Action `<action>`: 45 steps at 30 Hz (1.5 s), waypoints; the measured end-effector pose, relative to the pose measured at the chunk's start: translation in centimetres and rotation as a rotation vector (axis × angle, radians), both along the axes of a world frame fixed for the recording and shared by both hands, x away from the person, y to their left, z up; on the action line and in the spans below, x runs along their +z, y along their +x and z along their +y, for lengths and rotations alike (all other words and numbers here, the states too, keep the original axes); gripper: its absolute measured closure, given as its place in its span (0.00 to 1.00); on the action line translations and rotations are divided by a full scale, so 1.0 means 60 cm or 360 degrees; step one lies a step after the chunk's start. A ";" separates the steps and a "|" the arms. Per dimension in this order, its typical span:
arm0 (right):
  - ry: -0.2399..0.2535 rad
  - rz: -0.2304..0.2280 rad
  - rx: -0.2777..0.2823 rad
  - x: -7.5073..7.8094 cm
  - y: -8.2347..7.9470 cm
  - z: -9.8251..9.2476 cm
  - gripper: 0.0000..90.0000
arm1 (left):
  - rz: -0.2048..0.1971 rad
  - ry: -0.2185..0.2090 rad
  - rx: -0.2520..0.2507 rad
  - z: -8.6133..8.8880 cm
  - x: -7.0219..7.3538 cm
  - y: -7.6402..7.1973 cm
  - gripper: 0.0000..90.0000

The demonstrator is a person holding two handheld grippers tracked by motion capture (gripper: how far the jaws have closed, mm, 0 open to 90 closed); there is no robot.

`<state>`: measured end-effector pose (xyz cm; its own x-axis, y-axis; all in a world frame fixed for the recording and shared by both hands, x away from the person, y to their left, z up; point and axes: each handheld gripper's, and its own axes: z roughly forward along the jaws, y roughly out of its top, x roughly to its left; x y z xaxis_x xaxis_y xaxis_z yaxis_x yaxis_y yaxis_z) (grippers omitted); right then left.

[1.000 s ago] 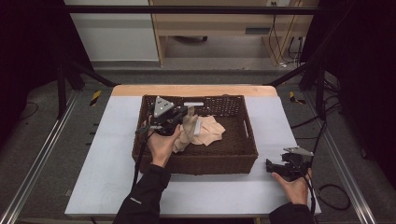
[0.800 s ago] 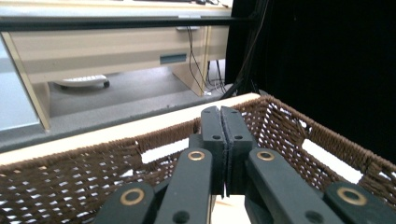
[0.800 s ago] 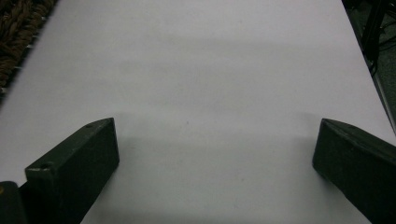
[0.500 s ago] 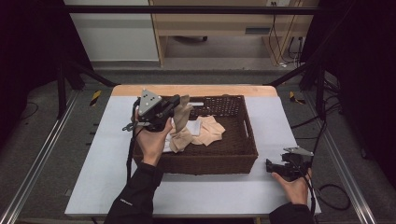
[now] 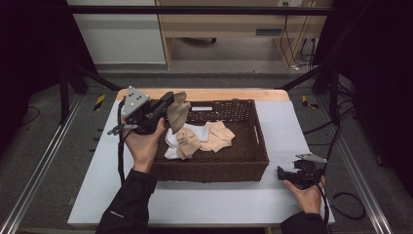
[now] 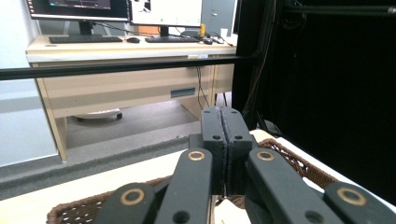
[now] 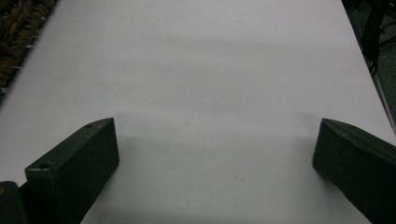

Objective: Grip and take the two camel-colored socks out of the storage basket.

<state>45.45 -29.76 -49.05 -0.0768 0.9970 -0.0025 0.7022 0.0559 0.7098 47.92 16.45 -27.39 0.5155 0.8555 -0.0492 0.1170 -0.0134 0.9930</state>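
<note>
A dark wicker basket point(image 5: 214, 170) stands in the middle of the white table. Inside it lie a white cloth point(image 5: 170, 142), a tan cloth point(image 5: 187, 145) and a peach cloth point(image 5: 219, 136). My left gripper point(image 5: 168, 105) is raised over the basket's back left corner, shut on a grey-brown cloth point(image 5: 178, 113) that hangs from its tips. In the left gripper view the jaws point(image 6: 226, 116) press flat together and point level toward a desk. My right gripper point(image 5: 285, 173) rests on the table right of the basket, open, with bare table between its fingers point(image 7: 215, 135).
The basket's rim point(image 6: 299, 163) runs below the left jaws. A black bar point(image 5: 195, 9) crosses above the table's far edge, with a wooden desk point(image 5: 224, 24) behind it. The basket's corner point(image 7: 18, 28) lies left of the right jaws. White table surface point(image 5: 204, 200) runs in front of the basket.
My left gripper has risen and drifted left and back, lifting the grey-brown cloth out of the basket. The right gripper has stayed put.
</note>
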 end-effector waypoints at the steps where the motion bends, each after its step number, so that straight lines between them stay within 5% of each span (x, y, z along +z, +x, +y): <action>1: 0.0000 0.0000 0.0000 0.000 0.000 0.000 0.01 | -0.0018 -0.0007 0.0015 0.009 0.005 -0.005 0.99; 14: 0.0002 -0.0005 0.0003 0.000 0.000 -0.002 0.01 | -0.0092 -0.0046 0.0110 0.071 0.028 -0.030 0.99; 29: -0.0004 -0.0005 -0.0001 0.000 0.000 0.000 0.01 | -0.0134 -0.0115 0.0309 0.165 0.033 -0.051 0.99; 38: -0.0003 -0.0005 -0.0001 0.000 0.000 0.000 0.01 | -0.0052 -0.0101 0.0401 0.194 -0.017 -0.041 0.99; 45: -0.0004 -0.0005 -0.0001 0.000 0.000 0.000 0.01 | 0.0097 -0.0113 0.0430 0.207 -0.076 -0.029 0.99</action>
<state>45.43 -29.75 -49.04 -0.0760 0.9971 -0.0052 0.6998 0.0570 0.7120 46.20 28.88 -31.94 0.2636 0.9547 -0.1378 0.1663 0.0957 0.9814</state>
